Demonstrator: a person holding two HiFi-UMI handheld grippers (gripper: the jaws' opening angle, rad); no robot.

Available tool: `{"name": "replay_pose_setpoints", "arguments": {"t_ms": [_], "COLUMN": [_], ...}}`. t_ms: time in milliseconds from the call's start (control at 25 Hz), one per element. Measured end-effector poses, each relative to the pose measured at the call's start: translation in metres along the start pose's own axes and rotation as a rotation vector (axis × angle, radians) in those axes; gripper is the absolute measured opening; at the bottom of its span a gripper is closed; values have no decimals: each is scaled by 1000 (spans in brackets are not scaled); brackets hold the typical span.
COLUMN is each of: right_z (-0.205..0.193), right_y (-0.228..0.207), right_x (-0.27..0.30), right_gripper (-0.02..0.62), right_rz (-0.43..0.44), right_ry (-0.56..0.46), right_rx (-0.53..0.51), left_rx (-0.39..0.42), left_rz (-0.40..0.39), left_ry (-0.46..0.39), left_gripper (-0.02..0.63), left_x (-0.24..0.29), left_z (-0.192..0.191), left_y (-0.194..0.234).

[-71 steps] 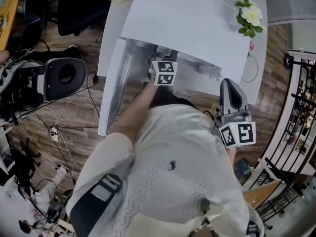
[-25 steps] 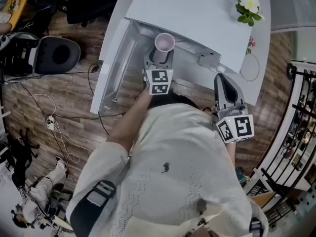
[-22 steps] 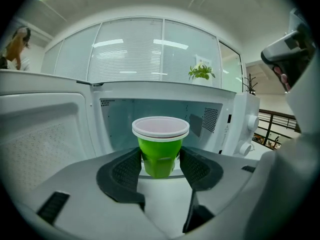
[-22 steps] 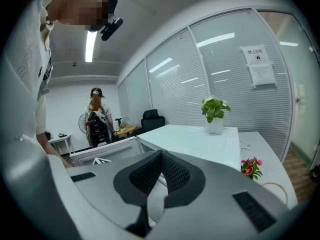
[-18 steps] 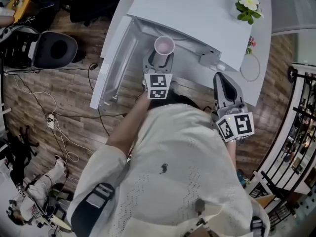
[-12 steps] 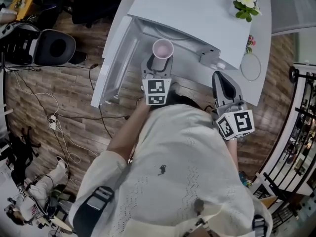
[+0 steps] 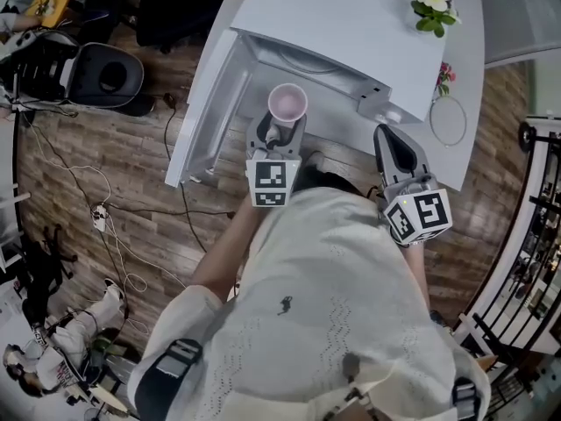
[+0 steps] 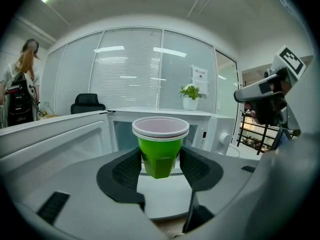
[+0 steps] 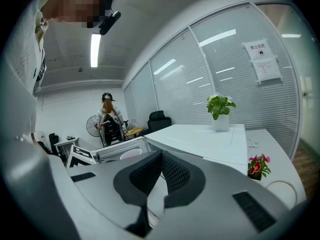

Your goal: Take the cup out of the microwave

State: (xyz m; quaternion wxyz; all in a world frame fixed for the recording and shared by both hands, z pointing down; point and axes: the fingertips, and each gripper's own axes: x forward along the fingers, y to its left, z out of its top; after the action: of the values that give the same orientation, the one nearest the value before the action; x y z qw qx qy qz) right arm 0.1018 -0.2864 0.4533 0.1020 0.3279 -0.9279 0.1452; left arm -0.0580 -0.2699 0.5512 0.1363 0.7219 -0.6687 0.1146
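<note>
The left tongs (image 8: 159, 168) clamp ribbed black pads on the faceted green plastic body of the cup (image 8: 160, 151). It is a tapered tumbler with a rolled white rim and a pale pink inside, held in the air just before the open cavity of the boxy white microwave (image 8: 216, 130). The right tongs (image 9: 160, 176) are empty, their cross-hatched pads pressed together.
</note>
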Motion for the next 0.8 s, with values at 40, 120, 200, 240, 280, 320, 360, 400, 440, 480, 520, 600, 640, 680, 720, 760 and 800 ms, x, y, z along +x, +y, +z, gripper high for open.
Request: {"name": "replay_pose_setpoints", "arguments": {"t_ms": [40, 120, 200, 240, 280, 320, 360, 400, 440, 480, 520, 600, 640, 680, 720, 760, 800], "right_z": [-1, -2, -1, -1, -1, -1, -2, -2, -2, -2, -2, -2, -2, -1, -1, 0, 1], "right_y": [0, 1, 1, 1, 1, 1, 1, 1, 1, 1, 2, 3, 2, 2, 1, 0, 0], "right_x": [0, -1, 0, 0, 0, 1, 0, 0, 0, 0, 0, 0, 1, 1, 1, 1, 0], "right_gripper": [9, 9, 9, 9, 9, 9, 9, 9, 9, 9, 9, 9, 8, 9, 8, 8, 8], "right_rz": [4, 12, 20, 25, 29, 32, 34, 36, 40, 46, 50, 56, 60, 62, 63, 63, 62], "right_ry": [0, 1, 1, 0, 0, 0, 0, 0, -1, -1, -1, -2, -3, -3, -5, -7, -10], "right_rx": [0, 1, 4, 3, 3, 3, 6, 6, 4, 1, -1, -6, -9, -8, -6, -2, -1], "left_rx": [-1, -6, -15, -19, -21, -20, -17, -16, -19, -23, -24, -17, -12, -6, 1, 8, 15], "left_rz": [-1, -3, -3, -2, -2, -2, -2, -4, -7, -8, -7, -5, -5, -6, -6, -7, -7], "left_ry": [1, 4, 5, 4, 2, -1, -4, -8, -13, -16, -18, -20, -22, -24, -25, -27, -28], "left_gripper": [262, 262, 262, 262, 262, 262, 262, 262, 262, 262, 262, 262, 262, 262, 262, 262, 262], "left_x": [-3, -10, -16, -19, -21, -24, -26, -28, -30, -32, -34, -37, -37, -38, -38, -38, -38], "left_z": [0, 2, 5, 8, 10, 12, 15, 17, 20, 22, 25, 30, 32, 34, 36, 37, 39], "left_y": [-1, -4, -7, -9, -11, -13, -15, -17, -19, -20, -20, -21, -22, -23, -24, -25, -26]}}
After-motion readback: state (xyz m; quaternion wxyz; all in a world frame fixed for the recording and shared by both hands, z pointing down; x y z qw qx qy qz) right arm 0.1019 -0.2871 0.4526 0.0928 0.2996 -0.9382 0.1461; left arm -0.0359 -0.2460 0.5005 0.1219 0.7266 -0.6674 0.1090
